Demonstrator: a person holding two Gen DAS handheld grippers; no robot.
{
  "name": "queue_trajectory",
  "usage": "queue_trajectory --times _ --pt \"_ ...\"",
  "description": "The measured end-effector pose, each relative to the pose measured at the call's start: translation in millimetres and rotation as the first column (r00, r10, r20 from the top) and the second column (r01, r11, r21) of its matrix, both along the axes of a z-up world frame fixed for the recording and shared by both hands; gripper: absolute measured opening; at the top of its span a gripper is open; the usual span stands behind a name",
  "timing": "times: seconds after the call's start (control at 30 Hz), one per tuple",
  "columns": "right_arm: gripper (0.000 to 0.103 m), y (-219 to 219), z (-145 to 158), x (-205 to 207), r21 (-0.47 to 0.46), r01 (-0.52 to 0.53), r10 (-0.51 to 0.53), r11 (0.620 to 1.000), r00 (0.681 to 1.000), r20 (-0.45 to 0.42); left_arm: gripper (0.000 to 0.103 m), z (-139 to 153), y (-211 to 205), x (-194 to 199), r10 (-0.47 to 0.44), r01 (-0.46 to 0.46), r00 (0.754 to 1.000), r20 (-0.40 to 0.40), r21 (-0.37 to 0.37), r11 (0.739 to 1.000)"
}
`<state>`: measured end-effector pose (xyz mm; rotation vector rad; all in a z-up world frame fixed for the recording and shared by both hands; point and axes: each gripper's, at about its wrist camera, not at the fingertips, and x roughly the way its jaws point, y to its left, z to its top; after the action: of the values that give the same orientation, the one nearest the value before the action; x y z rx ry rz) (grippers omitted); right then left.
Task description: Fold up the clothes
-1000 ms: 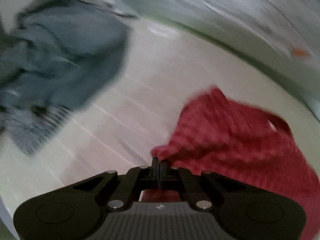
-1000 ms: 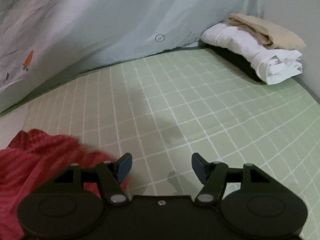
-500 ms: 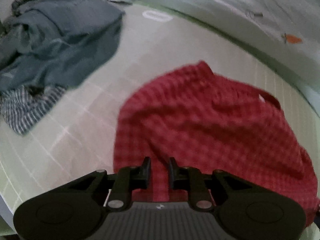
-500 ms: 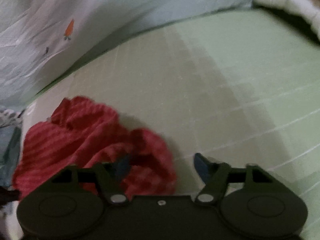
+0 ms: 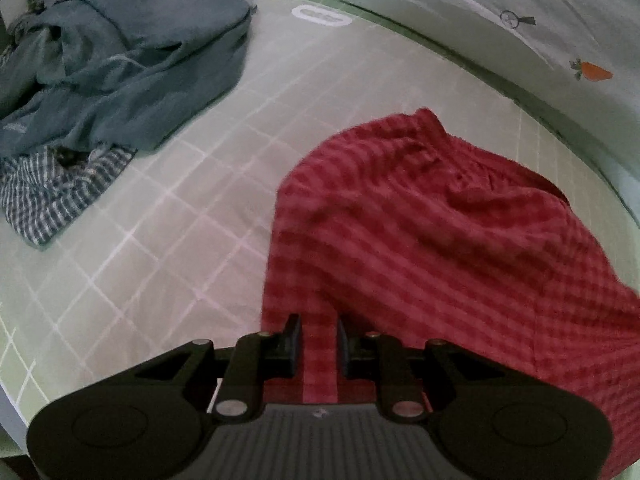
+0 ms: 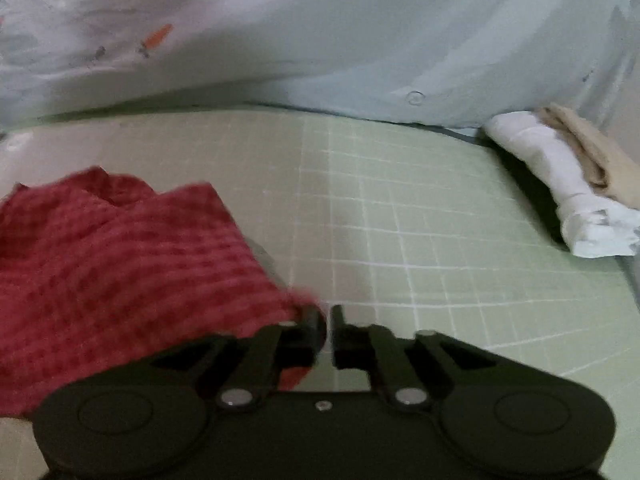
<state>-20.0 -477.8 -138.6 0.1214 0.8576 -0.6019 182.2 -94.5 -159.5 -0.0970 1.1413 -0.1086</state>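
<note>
A red checked garment (image 5: 432, 240) lies spread on the green grid-patterned bed sheet (image 5: 168, 216). My left gripper (image 5: 318, 332) is open with a narrow gap, its fingers straddling the garment's near edge. In the right wrist view the same red garment (image 6: 120, 264) lies at left. My right gripper (image 6: 326, 324) has its jaws almost together at the garment's right corner; the cloth lies against the left finger and the gap between the tips looks empty.
A pile of blue-grey clothes (image 5: 116, 56) and a blue striped shirt (image 5: 52, 196) lie at far left. A pale blue quilt (image 6: 320, 40) borders the far side. Folded white (image 6: 560, 184) and beige (image 6: 592, 148) clothes sit at far right.
My left gripper let go of the red garment and opened; the garment now lies spread flat. My right gripper moved to the garment's right corner and its jaws closed from wide open to nearly together.
</note>
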Motion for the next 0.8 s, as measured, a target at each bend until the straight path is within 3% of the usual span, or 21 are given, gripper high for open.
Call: queue_trajectory --times 0.03,0.1,0.2,0.3,0.37,0.47,0.57,0.8 --pt "0.058 4.9 2.4 4.8 -0.027 -0.006 0.006 1.000 1.000 0.016 0.021 2.1 0.9 1.1 -0.001 0.001 1.000 0.009 0.004 1.000" --pt "0.060 14.8 7.3 17.4 -0.082 -0.035 0.039 0.996 0.998 0.047 0.022 6.0 3.0 4.1 0.001 -0.001 1.000 0.024 0.011 1.000" --pt "0.061 16.9 8.1 46.5 -0.068 -0.108 0.113 0.992 0.991 0.071 0.027 9.2 6.5 12.1 0.006 -0.006 0.999 0.033 -0.001 1.000" --pt "0.061 18.3 -1.7 90.1 -0.028 -0.194 0.196 0.981 0.978 0.078 0.047 6.6 4.6 25.4 -0.008 0.008 1.000 0.030 -0.015 1.000" --pt "0.061 20.4 -12.0 116.5 0.003 -0.256 0.255 0.967 0.964 0.070 0.068 3.8 -1.4 34.3 -0.018 0.018 0.999 0.026 -0.002 1.000" --pt "0.063 28.5 -31.9 152.6 0.029 -0.352 0.350 0.936 0.935 0.059 0.082 -1.8 -12.1 47.1 -0.051 0.050 0.999 0.020 0.006 0.999" --pt "0.064 40.7 -47.6 178.8 0.052 -0.427 0.425 0.903 0.904 0.044 0.089 -10.0 -20.6 59.6 -0.070 0.070 0.998 0.004 0.003 0.998" --pt "0.057 59.4 -69.1 199.6 0.105 -0.537 0.538 0.837 0.843 0.021 0.091 -32.1 -30.9 80.4 -0.043 0.045 0.998 -0.054 0.035 0.998"
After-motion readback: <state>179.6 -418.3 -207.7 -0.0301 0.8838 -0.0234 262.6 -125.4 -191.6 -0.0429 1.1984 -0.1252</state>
